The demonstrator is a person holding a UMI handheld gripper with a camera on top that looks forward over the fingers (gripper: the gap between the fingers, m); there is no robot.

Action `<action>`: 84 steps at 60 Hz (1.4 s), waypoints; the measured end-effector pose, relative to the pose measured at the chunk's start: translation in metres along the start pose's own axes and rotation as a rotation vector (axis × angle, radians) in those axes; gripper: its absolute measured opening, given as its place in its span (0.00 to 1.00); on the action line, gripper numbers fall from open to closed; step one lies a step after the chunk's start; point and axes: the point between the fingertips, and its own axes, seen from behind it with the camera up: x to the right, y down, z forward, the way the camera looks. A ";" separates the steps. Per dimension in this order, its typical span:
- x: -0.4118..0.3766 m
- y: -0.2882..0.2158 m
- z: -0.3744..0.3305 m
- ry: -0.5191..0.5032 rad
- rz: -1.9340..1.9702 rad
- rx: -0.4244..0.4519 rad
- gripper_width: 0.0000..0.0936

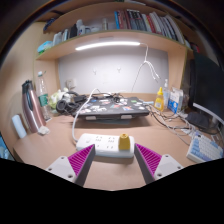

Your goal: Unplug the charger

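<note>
A white power strip [101, 146] lies on the wooden desk [60, 140] just ahead of my fingers. A small yellow charger [124, 142] is plugged into its right end. A white cable [140, 80] rises from around the strip toward the shelf. My gripper [113, 158] is open, its purple pads [82, 160] spread to either side, and holds nothing. The charger stands just beyond the gap between the fingertips, a little right of its middle.
A laptop or dark case [112, 106] lies behind the strip amid cables. Bottles [32, 100] stand at the left, a yellow bottle [158, 98] and a monitor [205, 85] at the right. A shelf of books [130, 22] with a light bar is above.
</note>
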 end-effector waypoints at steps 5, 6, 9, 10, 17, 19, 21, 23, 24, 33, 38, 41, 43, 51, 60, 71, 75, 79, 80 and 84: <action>0.012 -0.005 0.019 0.029 -0.022 0.010 0.92; 0.014 -0.006 0.023 0.032 -0.025 0.018 0.92; 0.021 -0.007 0.036 0.048 -0.039 0.020 0.90; 0.023 -0.006 0.039 0.054 -0.043 0.014 0.89; 0.027 -0.005 0.057 0.047 -0.030 0.007 0.67; 0.030 0.000 0.061 0.057 -0.020 -0.009 0.50; 0.034 0.001 0.063 0.069 0.002 -0.002 0.35; 0.033 0.001 0.064 0.065 0.019 0.001 0.34; 0.033 0.000 0.063 0.063 0.018 0.006 0.33; 0.033 0.000 0.061 0.038 0.013 0.011 0.24; 0.032 0.000 0.061 0.034 -0.009 0.012 0.23; 0.032 -0.001 0.061 0.031 -0.003 0.012 0.23; 0.032 0.000 0.061 0.029 0.004 0.009 0.23; 0.047 -0.084 0.013 0.092 -0.011 0.243 0.21; 0.058 -0.143 -0.038 0.090 -0.012 0.335 0.21; 0.077 -0.111 -0.039 0.095 -0.030 0.251 0.21; 0.089 -0.084 -0.028 0.111 -0.034 0.189 0.21; 0.093 -0.052 -0.017 0.105 -0.016 0.106 0.21; 0.093 -0.044 -0.014 0.101 -0.008 0.084 0.21; 0.098 -0.023 -0.007 0.094 0.009 0.019 0.21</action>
